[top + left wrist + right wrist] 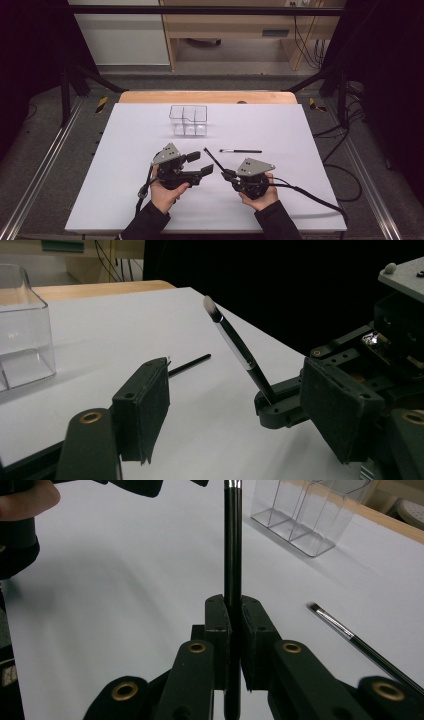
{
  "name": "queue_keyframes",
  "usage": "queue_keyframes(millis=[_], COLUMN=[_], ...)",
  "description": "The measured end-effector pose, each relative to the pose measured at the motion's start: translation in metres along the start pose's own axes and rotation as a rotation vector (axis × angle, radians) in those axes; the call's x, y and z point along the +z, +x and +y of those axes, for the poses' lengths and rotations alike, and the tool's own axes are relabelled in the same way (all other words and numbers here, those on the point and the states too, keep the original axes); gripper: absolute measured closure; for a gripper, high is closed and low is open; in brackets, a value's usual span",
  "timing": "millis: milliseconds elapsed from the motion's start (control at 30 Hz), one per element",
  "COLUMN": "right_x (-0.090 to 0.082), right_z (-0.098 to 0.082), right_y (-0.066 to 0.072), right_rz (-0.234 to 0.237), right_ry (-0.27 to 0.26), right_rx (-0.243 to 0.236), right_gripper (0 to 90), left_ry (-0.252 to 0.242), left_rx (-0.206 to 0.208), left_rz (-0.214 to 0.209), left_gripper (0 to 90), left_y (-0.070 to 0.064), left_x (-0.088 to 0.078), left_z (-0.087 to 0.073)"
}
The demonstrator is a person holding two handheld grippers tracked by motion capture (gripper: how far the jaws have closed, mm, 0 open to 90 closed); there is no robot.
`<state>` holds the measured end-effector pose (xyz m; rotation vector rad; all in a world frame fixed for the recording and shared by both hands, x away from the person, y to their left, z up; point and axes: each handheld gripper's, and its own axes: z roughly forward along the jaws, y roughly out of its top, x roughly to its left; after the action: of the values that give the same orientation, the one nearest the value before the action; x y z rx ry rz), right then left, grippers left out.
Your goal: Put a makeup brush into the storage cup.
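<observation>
My right gripper (228,175) (234,625) is shut on the black handle of a makeup brush (212,160) (232,545). The brush slants up and away to the left, pale bristle tip uppermost (235,342). My left gripper (201,163) (240,410) stands open just left of that brush, jaws wide apart, nothing pressed between its pads (142,407). A second thin brush (242,150) (190,364) (360,642) lies flat on the white mat beyond both grippers. A clear compartmented organizer (188,120) (20,335) (305,515) stands farther back, centre left.
The white mat (125,200) covers a wooden table whose far edge (207,97) shows behind the organizer. A black cable (310,196) trails right from my right gripper. Dark frame legs and floor cables flank the table.
</observation>
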<state>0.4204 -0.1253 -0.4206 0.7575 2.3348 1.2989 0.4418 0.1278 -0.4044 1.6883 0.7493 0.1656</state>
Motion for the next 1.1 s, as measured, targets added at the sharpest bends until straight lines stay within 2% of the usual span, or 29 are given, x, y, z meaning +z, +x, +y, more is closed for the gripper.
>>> queue_keyframes(millis=[300, 667, 933, 1100], right_x=[0.000, 0.001, -0.001, -0.001], right_z=[0.001, 0.002, 0.003, 0.004], right_y=[0.000, 0.001, 0.001, 0.002], right_rz=[0.003, 0.016, 0.020, 0.020], right_ry=[-0.031, -0.058, -0.075, -0.081], right_rx=[0.040, 0.080, 0.093, 0.102], right_gripper=[84.1, 84.1, 84.1, 84.1], left_ry=[-0.036, -0.076, -0.107, -0.121], left_rx=[-0.024, -0.070, -0.109, -0.116], left_rz=[0.001, -0.023, -0.035, -0.029], left_gripper=[28.7, 33.7, 43.2, 50.9], left_y=[-0.001, -0.003, -0.004, -0.005], left_x=[0.004, 0.013, 0.017, 0.017], left_z=[0.001, 0.001, 0.002, 0.003])
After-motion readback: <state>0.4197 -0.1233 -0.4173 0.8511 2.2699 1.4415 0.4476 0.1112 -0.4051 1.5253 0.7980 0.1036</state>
